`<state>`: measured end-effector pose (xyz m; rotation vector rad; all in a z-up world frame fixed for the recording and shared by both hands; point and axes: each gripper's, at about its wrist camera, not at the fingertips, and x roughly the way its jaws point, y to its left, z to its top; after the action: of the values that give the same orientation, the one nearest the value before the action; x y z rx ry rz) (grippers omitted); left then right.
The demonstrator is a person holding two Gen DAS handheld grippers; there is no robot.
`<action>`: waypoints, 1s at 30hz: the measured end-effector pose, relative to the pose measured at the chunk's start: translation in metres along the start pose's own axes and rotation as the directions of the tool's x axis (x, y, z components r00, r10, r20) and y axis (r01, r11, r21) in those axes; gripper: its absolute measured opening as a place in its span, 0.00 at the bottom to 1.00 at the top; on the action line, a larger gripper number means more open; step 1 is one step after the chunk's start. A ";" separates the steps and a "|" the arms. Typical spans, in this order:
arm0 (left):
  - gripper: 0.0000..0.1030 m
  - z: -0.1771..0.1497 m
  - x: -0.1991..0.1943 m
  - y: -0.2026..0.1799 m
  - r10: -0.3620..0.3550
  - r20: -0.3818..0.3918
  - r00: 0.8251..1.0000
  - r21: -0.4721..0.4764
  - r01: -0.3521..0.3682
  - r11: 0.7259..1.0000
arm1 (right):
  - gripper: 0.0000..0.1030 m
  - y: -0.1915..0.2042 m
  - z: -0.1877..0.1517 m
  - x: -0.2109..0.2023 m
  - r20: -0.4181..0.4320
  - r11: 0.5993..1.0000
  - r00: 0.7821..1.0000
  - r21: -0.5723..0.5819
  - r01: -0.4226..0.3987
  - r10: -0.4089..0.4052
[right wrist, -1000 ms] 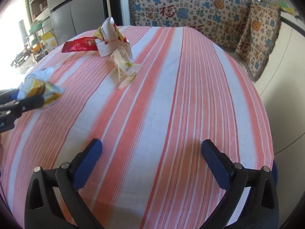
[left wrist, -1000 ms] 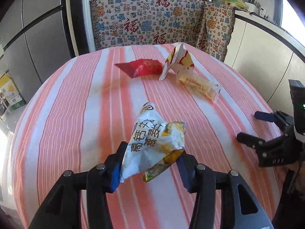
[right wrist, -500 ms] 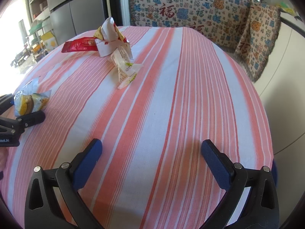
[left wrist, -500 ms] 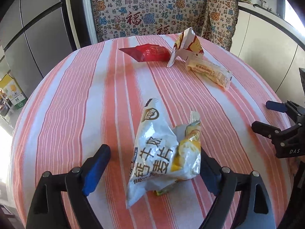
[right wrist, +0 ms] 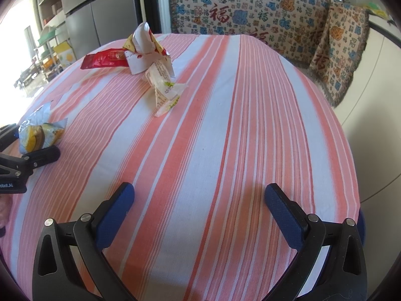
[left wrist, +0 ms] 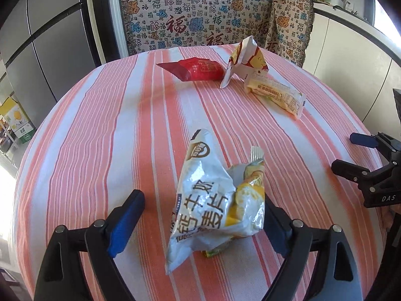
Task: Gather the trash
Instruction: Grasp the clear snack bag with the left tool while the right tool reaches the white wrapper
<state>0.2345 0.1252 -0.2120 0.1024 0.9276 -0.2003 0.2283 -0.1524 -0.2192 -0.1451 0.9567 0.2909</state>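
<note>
A crumpled white and yellow snack bag (left wrist: 218, 200) lies on the striped tablecloth (left wrist: 100, 130) between the fingers of my open left gripper (left wrist: 200, 215); it also shows in the right wrist view (right wrist: 40, 133). A red wrapper (left wrist: 195, 69), a folded white and yellow wrapper (left wrist: 245, 57) and a long pale yellow wrapper (left wrist: 275, 94) lie at the table's far side. They show in the right wrist view as the red wrapper (right wrist: 105, 59), the folded wrapper (right wrist: 145, 47) and the pale wrapper (right wrist: 163, 87). My right gripper (right wrist: 200, 208) is open and empty above the cloth.
The round table's edge (right wrist: 351, 150) curves on the right. A patterned blanket (left wrist: 200, 17) covers furniture behind the table. Grey cabinet doors (left wrist: 37, 45) stand at the left, white counters (left wrist: 351, 40) at the right. The right gripper (left wrist: 371, 173) shows at the right edge of the left wrist view.
My left gripper opened and let go of the white and yellow snack bag, which now rests on the cloth. The right gripper has not moved.
</note>
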 end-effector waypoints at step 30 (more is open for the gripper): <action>0.88 -0.001 -0.001 -0.003 0.002 -0.002 1.000 -0.005 -0.002 1.000 | 0.06 -0.022 0.120 -0.025 0.176 0.997 0.983 0.050 -0.057 0.048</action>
<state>0.2329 0.1224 -0.2119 0.0990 0.9297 -0.1959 0.3154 -0.1478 -0.1305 -0.0428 0.7941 0.3202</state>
